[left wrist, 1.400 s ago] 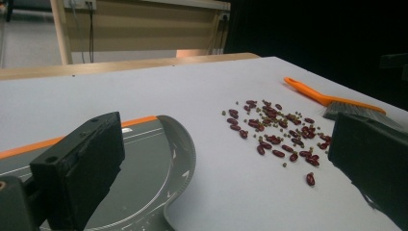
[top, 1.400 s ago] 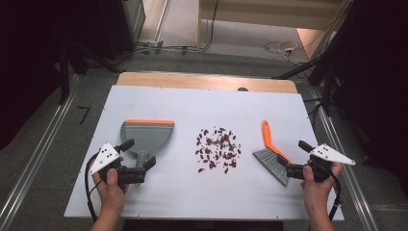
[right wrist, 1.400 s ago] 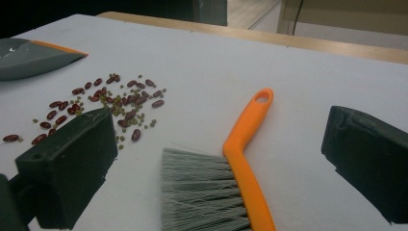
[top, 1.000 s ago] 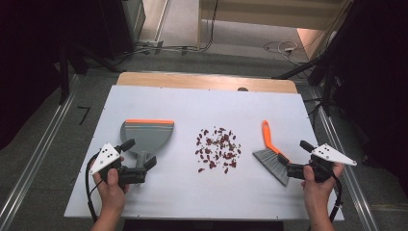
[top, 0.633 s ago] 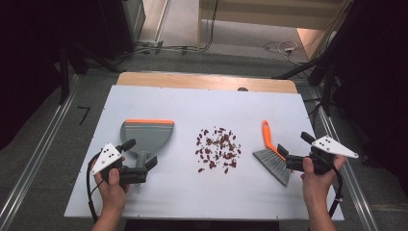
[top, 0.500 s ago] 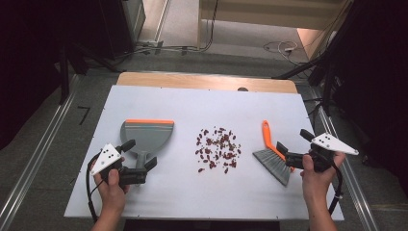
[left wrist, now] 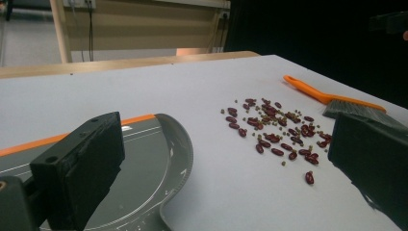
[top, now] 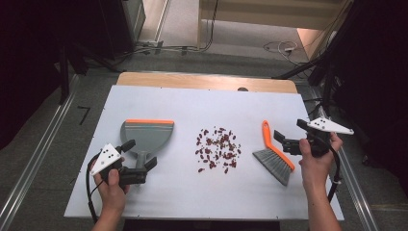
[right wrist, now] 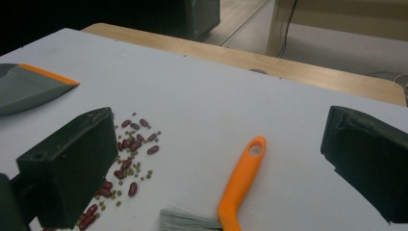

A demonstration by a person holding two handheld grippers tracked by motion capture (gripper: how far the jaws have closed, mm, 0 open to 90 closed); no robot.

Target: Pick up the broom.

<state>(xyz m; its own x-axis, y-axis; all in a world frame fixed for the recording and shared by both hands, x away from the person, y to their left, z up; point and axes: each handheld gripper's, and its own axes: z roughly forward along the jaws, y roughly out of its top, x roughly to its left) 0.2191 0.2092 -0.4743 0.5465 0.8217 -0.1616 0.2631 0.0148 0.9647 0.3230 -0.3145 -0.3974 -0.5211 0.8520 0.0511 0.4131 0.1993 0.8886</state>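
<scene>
We see the right gripper [top: 287, 142] has crept inward since a moment ago, jaws spread wide, now at three o'clock beside the brush [top: 274, 154]. The brush: orange handle, grey bristles, lying flat right of the beans [top: 219, 149]. The left gripper [top: 139, 161] sits open astride the dustpan [top: 146, 134] handle. Our right gripper view reveals tiny green beans [right wrist: 137, 168] among the red.

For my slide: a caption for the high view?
Two open tools flank spilled beans, dustpan left, brush right.
</scene>
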